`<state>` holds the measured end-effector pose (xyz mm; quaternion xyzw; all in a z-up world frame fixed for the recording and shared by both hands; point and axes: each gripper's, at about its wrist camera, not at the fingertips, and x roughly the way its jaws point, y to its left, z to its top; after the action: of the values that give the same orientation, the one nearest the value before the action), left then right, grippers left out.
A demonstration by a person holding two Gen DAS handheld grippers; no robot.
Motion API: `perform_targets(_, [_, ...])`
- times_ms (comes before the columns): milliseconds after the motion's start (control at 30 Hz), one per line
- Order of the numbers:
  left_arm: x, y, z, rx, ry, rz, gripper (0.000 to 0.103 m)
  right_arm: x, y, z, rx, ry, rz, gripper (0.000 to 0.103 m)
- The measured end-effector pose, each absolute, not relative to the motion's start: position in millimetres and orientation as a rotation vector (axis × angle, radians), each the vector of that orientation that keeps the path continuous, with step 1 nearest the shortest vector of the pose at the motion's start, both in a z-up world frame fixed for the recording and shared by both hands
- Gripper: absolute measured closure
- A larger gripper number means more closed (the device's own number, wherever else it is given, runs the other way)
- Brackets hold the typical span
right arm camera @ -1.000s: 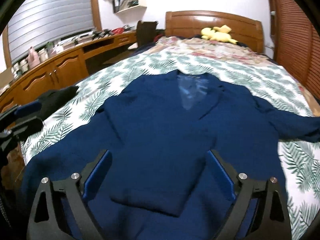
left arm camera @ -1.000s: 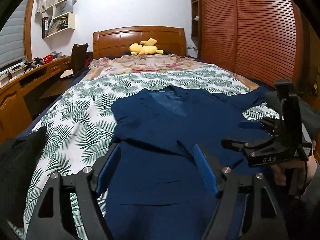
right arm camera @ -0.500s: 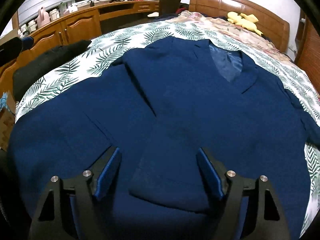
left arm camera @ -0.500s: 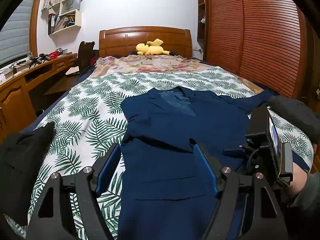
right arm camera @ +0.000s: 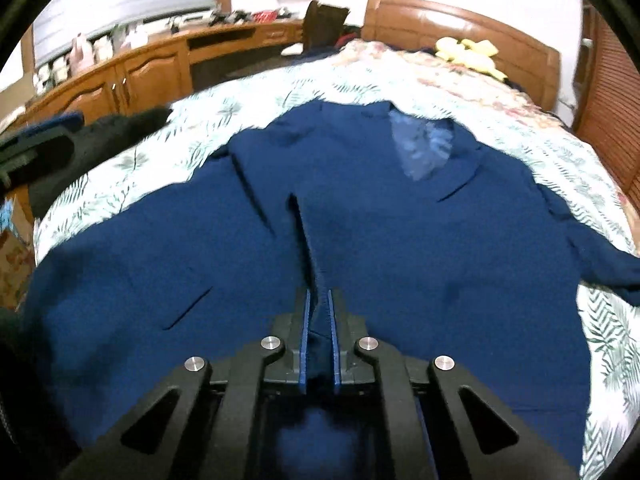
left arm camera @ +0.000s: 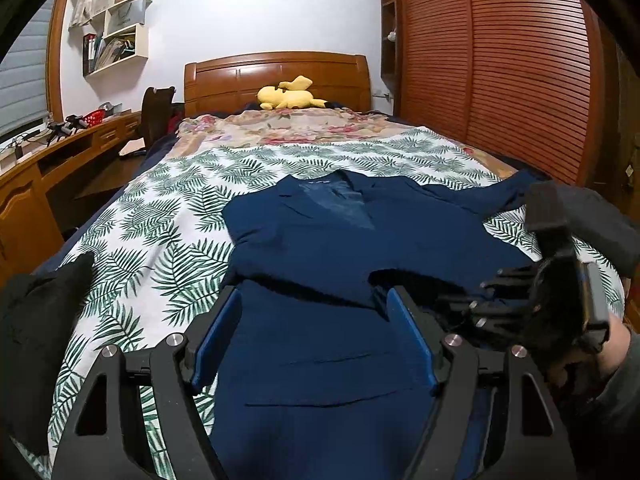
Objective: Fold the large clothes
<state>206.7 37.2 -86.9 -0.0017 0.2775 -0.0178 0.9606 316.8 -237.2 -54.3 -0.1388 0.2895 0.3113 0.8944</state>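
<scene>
Navy jacket [right arm camera: 400, 248] spread flat on the bed [left arm camera: 168, 240], near the foot edge, collar toward the headboard [left arm camera: 276, 76].

Leaf-print cover under the jacket; black garment [left arm camera: 36, 320] at the bed's left edge; yellow plush toy [left arm camera: 286, 98] far up by the headboard. Right gripper [right arm camera: 318, 308] with pads pressed together on a raised ridge of the jacket's front cloth. Left gripper [left arm camera: 314, 312] with jaws wide apart over the jacket's lower part, pinching nothing.
</scene>
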Motion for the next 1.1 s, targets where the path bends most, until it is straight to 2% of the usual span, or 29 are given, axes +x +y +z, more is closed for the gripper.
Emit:
perform_targets(367, [213.3,8.0,-84.6,0.012,0.55,-0.077,0.027,298.4,-323.5,-37.3,-0.132,0.528,0.544,0.096])
perform_targets(767, [223.0,-32.4,-86.4,0.049,0.561,-0.132,0.027,298.6,-364.9,-53.7,-0.125,0.596,0.348,0.096])
perform_targets(900, [226.1,-43.3,-88.4,0.064,0.567,-0.145,0.027,314.8,-377.0,-48.6,-0.089,0.604,0.305,0.086])
perform_targets(1100, [228.3,-52.3,-91.0,0.08,0.576,-0.155,0.027,311.3,-392.0,-42.2,-0.101,0.59,0.217,0.086])
